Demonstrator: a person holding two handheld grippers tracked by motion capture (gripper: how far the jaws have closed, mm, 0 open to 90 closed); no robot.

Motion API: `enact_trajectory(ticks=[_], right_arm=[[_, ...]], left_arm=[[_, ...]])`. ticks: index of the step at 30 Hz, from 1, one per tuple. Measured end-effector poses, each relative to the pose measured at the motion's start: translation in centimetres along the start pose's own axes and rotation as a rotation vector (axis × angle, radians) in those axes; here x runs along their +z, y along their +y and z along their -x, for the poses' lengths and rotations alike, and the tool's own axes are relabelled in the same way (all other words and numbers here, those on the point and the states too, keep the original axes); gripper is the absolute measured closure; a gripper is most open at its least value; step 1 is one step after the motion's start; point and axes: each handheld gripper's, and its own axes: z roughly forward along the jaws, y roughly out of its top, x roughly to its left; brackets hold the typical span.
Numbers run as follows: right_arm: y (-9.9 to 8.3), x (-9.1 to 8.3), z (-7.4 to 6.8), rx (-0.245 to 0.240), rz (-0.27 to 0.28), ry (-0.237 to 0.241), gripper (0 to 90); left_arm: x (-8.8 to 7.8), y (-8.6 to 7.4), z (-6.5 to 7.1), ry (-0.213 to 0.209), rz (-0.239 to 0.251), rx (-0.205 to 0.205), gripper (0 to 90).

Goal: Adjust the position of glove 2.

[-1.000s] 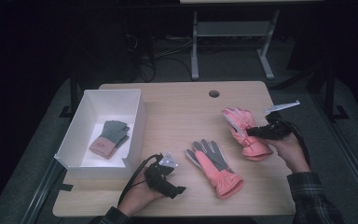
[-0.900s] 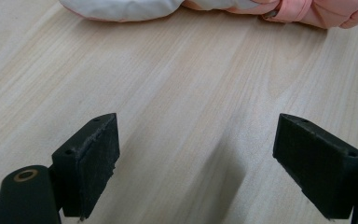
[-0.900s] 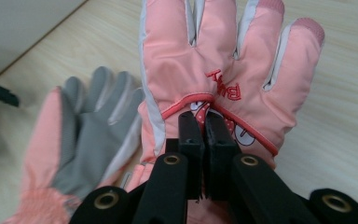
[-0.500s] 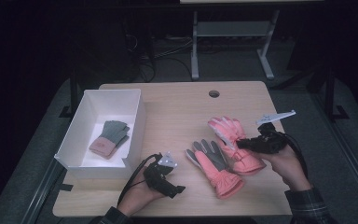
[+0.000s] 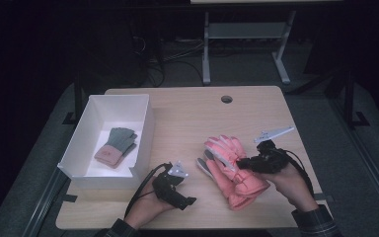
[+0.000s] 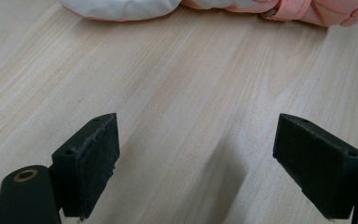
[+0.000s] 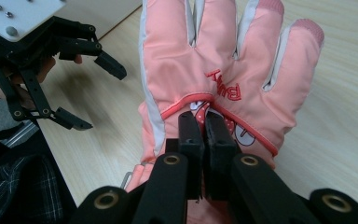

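My right gripper (image 5: 243,164) (image 7: 204,119) is shut on the back of a pink ski glove (image 5: 225,149) (image 7: 214,56), pinching the fabric just below its red lettering. This glove lies over a second pink glove (image 5: 242,191) with grey fingers (image 5: 205,166) at the table's front middle. My left gripper (image 5: 189,193) (image 6: 205,163) rests on the table left of the gloves, open with nothing between its fingers. It faces the gloves' edge (image 6: 307,9). The right gripper view also has the left gripper (image 7: 103,99) at upper left.
A white box (image 5: 144,129) stands at the table's left and holds a grey glove pair with a pink cuff (image 5: 116,145). The wooden table (image 5: 187,116) has a cable hole (image 5: 226,99) near its far edge. A metal stand sits on the floor beyond.
My right gripper has carried the pink glove leftward and toward the front edge, laying it over the grey-fingered glove. The left gripper has stayed still.
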Motion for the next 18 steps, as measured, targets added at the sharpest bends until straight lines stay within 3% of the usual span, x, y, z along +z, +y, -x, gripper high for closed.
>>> enact_trajectory(ticks=[6,18], right_arm=[[0.0,1.2,-0.6,-0.014,-0.031,0.016,87.5],[-0.4,4.6,-0.7,-0.050,-0.107,-0.030,86.6]], left_arm=[[0.1,0.1,0.1,0.000,0.006,-0.007,14.0],[0.2,0.0,0.1,0.004,-0.009,0.004,14.0]])
